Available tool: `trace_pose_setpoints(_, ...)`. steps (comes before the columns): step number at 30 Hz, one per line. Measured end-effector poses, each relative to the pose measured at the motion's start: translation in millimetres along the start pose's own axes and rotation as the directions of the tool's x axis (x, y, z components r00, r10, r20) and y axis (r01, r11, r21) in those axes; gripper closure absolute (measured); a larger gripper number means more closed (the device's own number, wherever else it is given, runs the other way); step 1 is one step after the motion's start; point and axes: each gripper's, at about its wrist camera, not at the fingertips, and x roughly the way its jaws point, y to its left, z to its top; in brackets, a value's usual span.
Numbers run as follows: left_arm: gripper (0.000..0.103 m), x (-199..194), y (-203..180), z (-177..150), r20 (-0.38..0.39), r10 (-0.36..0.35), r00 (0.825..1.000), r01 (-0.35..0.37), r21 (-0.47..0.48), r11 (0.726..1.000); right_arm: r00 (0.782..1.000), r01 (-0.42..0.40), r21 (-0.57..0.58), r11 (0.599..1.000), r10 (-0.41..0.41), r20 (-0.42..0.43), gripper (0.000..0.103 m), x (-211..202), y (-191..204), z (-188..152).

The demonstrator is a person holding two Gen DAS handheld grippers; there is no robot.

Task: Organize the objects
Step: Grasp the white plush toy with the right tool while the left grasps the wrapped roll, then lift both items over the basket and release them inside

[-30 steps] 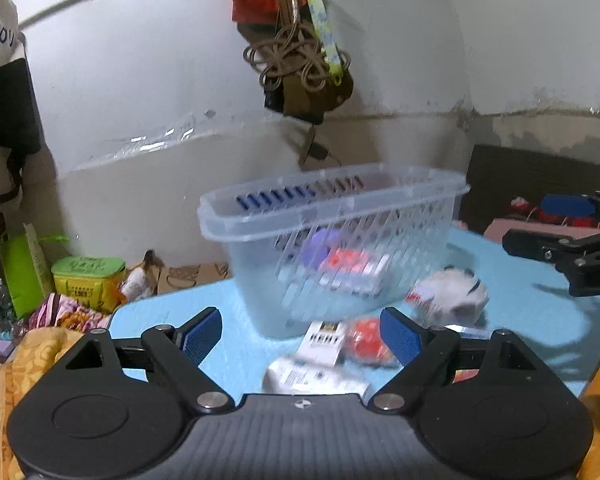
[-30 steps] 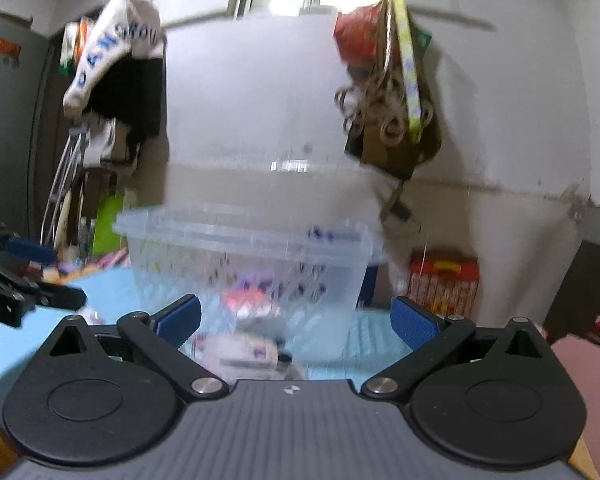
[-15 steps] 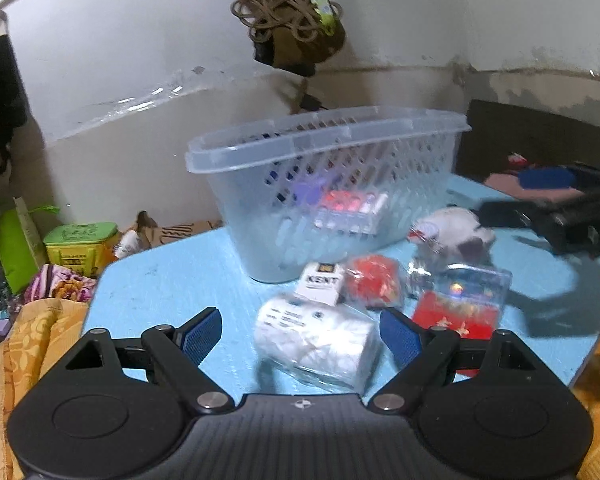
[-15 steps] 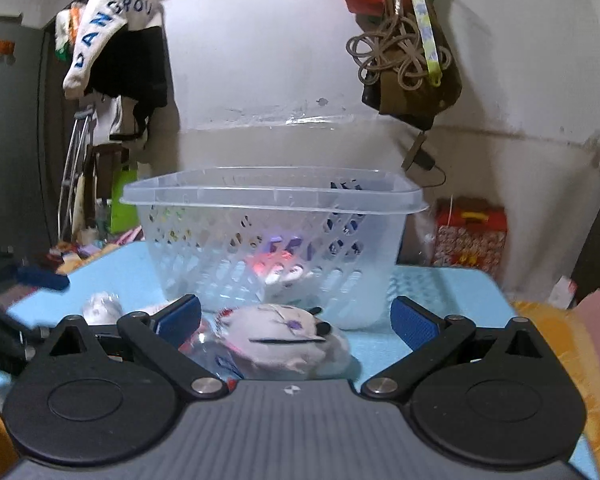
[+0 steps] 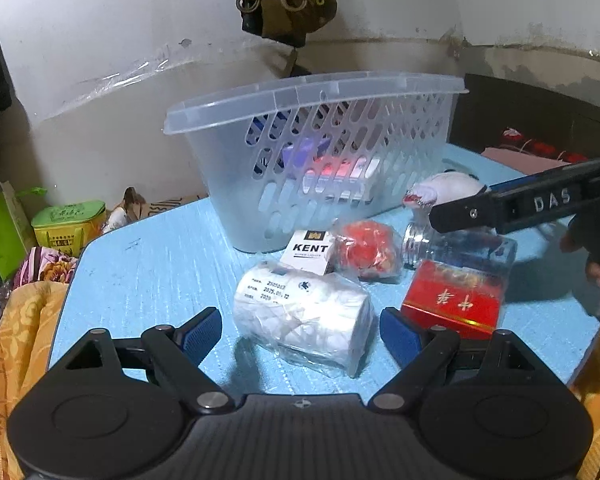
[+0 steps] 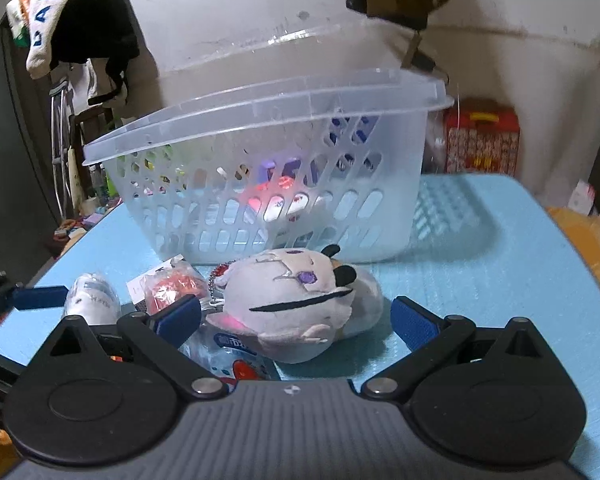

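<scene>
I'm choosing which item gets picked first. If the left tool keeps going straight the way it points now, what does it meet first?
Most likely the plastic-wrapped white roll: it lies on the blue table directly ahead, between the open left tool fingers. The KENT box and basket lie beyond it.

Translucent plastic basket [image 5: 316, 148], glossy film-wrapped paper roll [image 5: 304, 316], soft cloth plush [image 6: 288, 304], matt ribbed blue tabletop [image 5: 160, 276]
</scene>
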Motion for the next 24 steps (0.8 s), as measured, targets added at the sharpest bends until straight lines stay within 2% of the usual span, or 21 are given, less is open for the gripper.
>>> trace_pose_setpoints(4, 0.014, 2.8, 2.3, 2.6, -0.001, -0.003, 1.000, 0.003, -0.028, 1.000, 0.998, -0.035, 0.070, 0.997, 0.038, -0.045, 0.000, 6.2, -8.2, 2.5)
trace_pose_setpoints(9, 0.014, 6.4, -2.3, 3.3, -0.006, 0.007, 1.000, -0.007, -0.009, 1.000, 0.998, -0.034, 0.094, 0.995, 0.038, -0.039, 0.001, 7.3, -12.2, 2.7)
trace_pose_setpoints(14, 0.014, 10.6, -4.3, 3.2, -0.012, 0.008, 1.000, -0.008, -0.005, 1.000, 0.999, -0.038, 0.077, 0.996, 0.041, -0.028, 0.011, 3.4, -11.6, 3.4)
trace_pose_setpoints(16, 0.021, 11.0, -7.8, 3.0, -0.010, 0.027, 1.000, -0.027, 0.017, 0.999, 0.998, -0.055, 0.088, 0.995, 0.058, -0.033, 0.014, 2.7, -13.8, 6.5)
trace_pose_setpoints(24, 0.022, 3.8, -0.7, 6.3, 0.025, 0.038, 0.999, -0.037, -0.019, 0.999, 0.999, -0.031, 0.055, 0.998, 0.029, 0.035, 0.015, -13.0, -13.5, 12.6)
